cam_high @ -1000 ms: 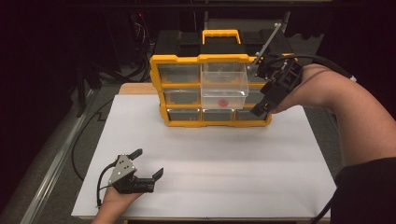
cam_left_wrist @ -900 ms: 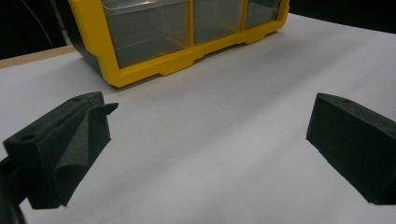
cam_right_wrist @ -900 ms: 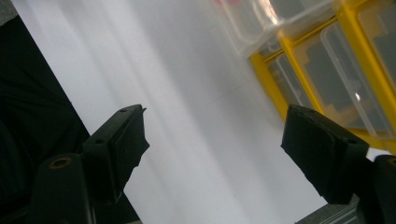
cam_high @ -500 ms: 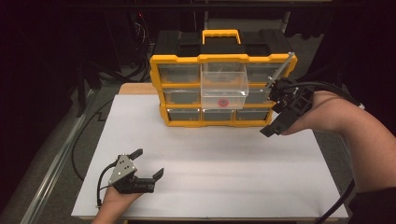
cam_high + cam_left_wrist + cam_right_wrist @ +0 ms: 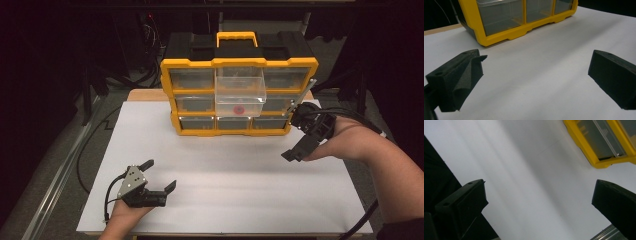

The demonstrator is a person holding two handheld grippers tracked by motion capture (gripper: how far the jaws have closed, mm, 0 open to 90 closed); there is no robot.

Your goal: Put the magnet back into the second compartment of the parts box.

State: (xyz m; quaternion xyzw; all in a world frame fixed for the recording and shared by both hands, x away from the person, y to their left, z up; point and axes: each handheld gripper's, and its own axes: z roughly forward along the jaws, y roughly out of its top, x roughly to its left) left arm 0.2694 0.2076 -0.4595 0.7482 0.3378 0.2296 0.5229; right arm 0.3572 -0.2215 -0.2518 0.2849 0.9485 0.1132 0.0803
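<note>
A yellow and black drawer organizer [image 5: 195,127] stands at the back of the white sheet [image 5: 235,175]. Its clear upper middle drawer [image 5: 240,82] is pulled out, and a small red thing [image 5: 238,108] shows through its front. My right gripper [image 5: 292,136] hovers off the organizer's lower right corner; its jaws have just been opening and stand open with nothing between them. In the right gripper view, the right gripper [image 5: 539,202] looks down on bare sheet, with the organizer's corner [image 5: 599,162] at top right. My left gripper [image 5: 161,174] rests open near the front left, empty; the left gripper view has the organizer [image 5: 506,37] ahead.
The sheet covers a wooden table whose edge [image 5: 145,95] shows behind it at the left. Cables [image 5: 95,140] trail off the table's left side into dark surroundings. A broad stretch of sheet lies between the two grippers.
My right gripper has come down and away from the organizer's right side, toward the front right. The left gripper has stayed put.
</note>
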